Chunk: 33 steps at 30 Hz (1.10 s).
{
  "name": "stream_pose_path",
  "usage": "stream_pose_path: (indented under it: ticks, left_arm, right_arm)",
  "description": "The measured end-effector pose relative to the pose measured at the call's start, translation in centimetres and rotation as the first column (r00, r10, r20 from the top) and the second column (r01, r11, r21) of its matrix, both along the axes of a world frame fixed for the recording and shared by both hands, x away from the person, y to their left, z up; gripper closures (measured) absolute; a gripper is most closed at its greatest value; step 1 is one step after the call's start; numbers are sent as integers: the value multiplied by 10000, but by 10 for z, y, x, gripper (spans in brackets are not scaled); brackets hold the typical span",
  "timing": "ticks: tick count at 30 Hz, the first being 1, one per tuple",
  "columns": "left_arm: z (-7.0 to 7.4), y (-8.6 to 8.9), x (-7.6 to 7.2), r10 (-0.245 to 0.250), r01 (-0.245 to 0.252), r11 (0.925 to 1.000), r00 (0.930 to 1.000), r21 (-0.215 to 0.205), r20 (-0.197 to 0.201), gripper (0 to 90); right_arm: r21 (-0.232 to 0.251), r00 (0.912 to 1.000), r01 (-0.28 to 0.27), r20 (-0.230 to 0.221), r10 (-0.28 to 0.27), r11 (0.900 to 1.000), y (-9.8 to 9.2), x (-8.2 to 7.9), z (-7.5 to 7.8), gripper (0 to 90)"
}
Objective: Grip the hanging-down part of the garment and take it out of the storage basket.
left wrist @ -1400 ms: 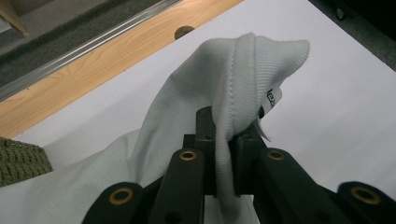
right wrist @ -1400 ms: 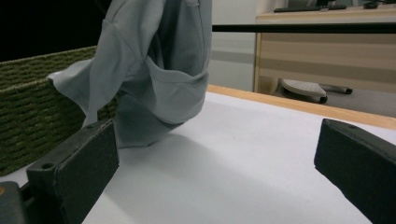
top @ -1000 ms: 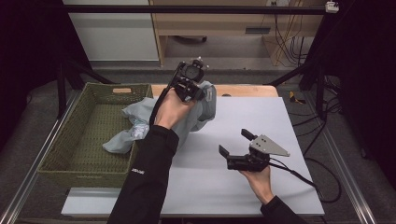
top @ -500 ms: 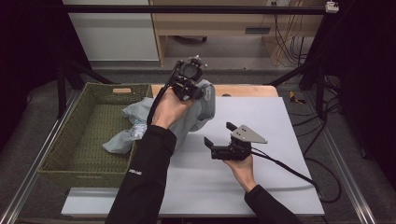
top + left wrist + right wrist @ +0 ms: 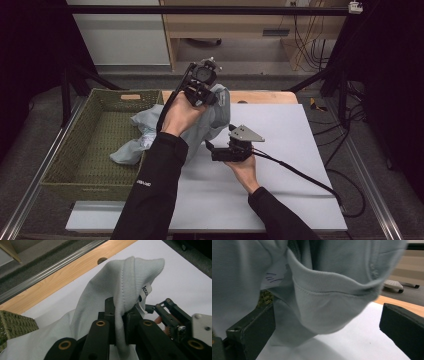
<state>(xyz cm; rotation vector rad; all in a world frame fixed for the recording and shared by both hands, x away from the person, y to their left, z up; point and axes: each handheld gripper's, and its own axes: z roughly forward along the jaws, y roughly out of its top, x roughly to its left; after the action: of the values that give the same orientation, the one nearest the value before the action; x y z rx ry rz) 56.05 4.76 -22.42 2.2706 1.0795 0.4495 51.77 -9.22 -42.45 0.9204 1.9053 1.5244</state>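
The left claw [image 5: 120, 322] is clamped tight on a ribbed hem of the pale grey-blue garment [image 5: 125, 285], holding it raised above the bench [image 5: 280, 130]; its jaw tips are hidden by the fold. A white label [image 5: 146, 291] pokes out beside the hem, its print cut off. The right claw [image 5: 327, 325] gapes wide, with a hanging fold of cloth between its jaws, touching neither. The high view shows the garment trailing left into a green woven basket [image 5: 75, 150], its lower end crumpled.

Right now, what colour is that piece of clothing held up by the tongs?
Pale grey-blue, plain knit garment with a ribbed edge; the left gripper view shows it best.
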Motion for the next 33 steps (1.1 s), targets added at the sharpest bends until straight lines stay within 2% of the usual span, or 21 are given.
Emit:
stream_pose_path:
  ticks: [2, 5, 6, 7, 9, 12, 13, 14, 15, 17, 18, 19, 20, 21, 23, 25, 28, 29, 30, 33]
  left_arm:
    - [0, 0, 0, 18, -18, 10000, 10000, 70, -2, 829]
    - [0, 0, 0, 2, -2, 9999, 10000, 120, -30, 829]
    - [0, -1, 0, 26, -26, 10000, 10000, 86, -10, 829]
    - [0, -1, 1, -18, 18, 9999, 10000, 159, -16, 829]
    - [0, -1, 1, 5, -5, 9998, 10000, 189, -33, 829]
    - [1, -1, 1, 22, -22, 9999, 10000, 131, -20, 829]
    - [1, -1, 1, 22, -22, 9999, 10000, 131, -20, 829]
    - [0, -2, 0, -7, 8, 9998, 10000, 220, -36, 829]
    - [0, -3, 0, -34, 35, 9998, 10000, 200, -50, 829]
    - [0, -2, 0, -24, 25, 9999, 10000, 144, -46, 829]
    - [-1, -2, 0, -16, 17, 9999, 10000, 159, -40, 829]
    - [-1, -2, 1, -4, 5, 9998, 10000, 202, -57, 829]
    - [-1, -2, 1, -4, 5, 9998, 10000, 202, -57, 829]
    - [-1, -1, 0, -60, 61, 9997, 10000, 224, -39, 829]
    - [-1, -1, 0, -41, 41, 9998, 10000, 203, -43, 829]
    - [-1, 0, 0, -12, 14, 9997, 10000, 226, -53, 829]
    - [-1, 0, -1, -15, 15, 9998, 10000, 180, -15, 829]
    - [-1, 0, -1, -15, 15, 9998, 10000, 180, -15, 829]
    - [0, 1, -1, 5, -6, 9998, 10000, 220, 43, 829]
    - [0, 1, -1, -16, 15, 9998, 10000, 181, 40, 829]
  right_arm:
    - [224, 10000, -50, 58, 49, 9997, 3, 5, -2, 19]
    - [642, 9999, 10, -120, -3, 9979, 5, 13, -6, 30]
    - [544, 9994, 85, -330, -67, 9985, 5, 13, -6, 39]
    - [620, 9999, -36, -161, 46, 9981, 5, 16, -8, 47]
    - [669, 9997, -74, -245, 91, 9977, 6, 17, -9, 55]
    - [323, 9992, -110, -378, 122, 9994, 12, 22, -14, 141]
    - [323, 9992, -110, -378, 122, 9994, 12, 22, -14, 141]
    - [207, 9994, -303, -162, 306, 9993, 13, 24, -14, 232]
    - [367, 9989, -315, -340, 328, 9988, 16, 22, -14, 272]
    - [177, 9987, -503, -51, 504, 9986, 17, 23, -13, 394]
    - [237, 9985, -542, -66, 543, 9983, 18, 23, -13, 440]
    - [439, 9985, -467, -277, 480, 9979, 19, 22, -12, 495]
    - [439, 9985, -467, -277, 480, 9979, 19, 22, -12, 495]
    - [640, 9974, -416, -563, 453, 9971, 20, 23, -12, 605]
    - [407, 9977, -582, -323, 595, 9975, 18, 23, -12, 734]
    - [264, 9965, -634, -522, 648, 9976, 17, 20, -9, 857]
    - [298, 9926, -892, -805, 913, 9956, 15, 18, -6, 872]
    - [72, 9927, -1056, -586, 1058, 9944, 12, 19, -5, 873]
    - [73, 9911, -1094, -758, 1096, 9940, 11, 17, -3, 874]
    - [-59, 9911, -1197, -586, 1191, 9928, 6, 14, 1, 876]
